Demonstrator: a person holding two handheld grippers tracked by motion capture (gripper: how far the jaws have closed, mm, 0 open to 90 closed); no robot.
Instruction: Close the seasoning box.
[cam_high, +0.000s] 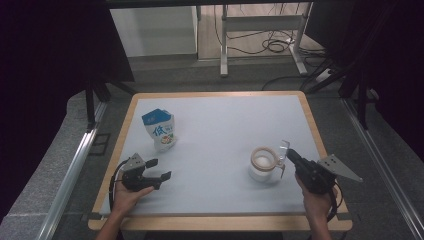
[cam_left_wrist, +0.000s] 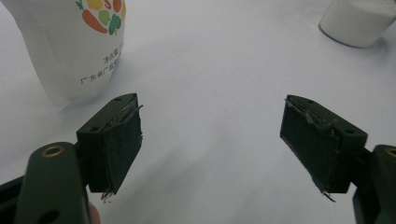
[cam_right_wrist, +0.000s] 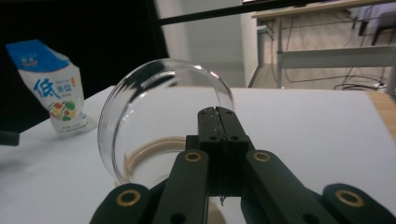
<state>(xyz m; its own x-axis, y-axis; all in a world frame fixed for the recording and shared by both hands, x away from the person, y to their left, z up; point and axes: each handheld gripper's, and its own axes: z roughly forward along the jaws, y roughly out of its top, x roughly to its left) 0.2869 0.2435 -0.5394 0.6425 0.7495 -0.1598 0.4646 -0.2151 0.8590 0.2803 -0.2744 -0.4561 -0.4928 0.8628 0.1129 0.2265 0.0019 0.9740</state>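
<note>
Right tongs (cam_high: 286, 156), lower right of the high view, grip a glass lid (cam_right_wrist: 159, 116) tilted beside the jar (cam_high: 262, 165). Left tongs (cam_high: 161, 169), lower left, gape empty on the table (cam_high: 225, 120) near a salt bag (cam_high: 161, 130).

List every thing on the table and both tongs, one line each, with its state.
Salt bag: upright, top crumpled, untouched.
Jar: upright, lid off, white powder inside.
Glass lid: lifted on edge, pinched by the right tongs.
Left tongs: open, holding nothing, near the bag.
Right tongs: shut on the glass lid.
</note>
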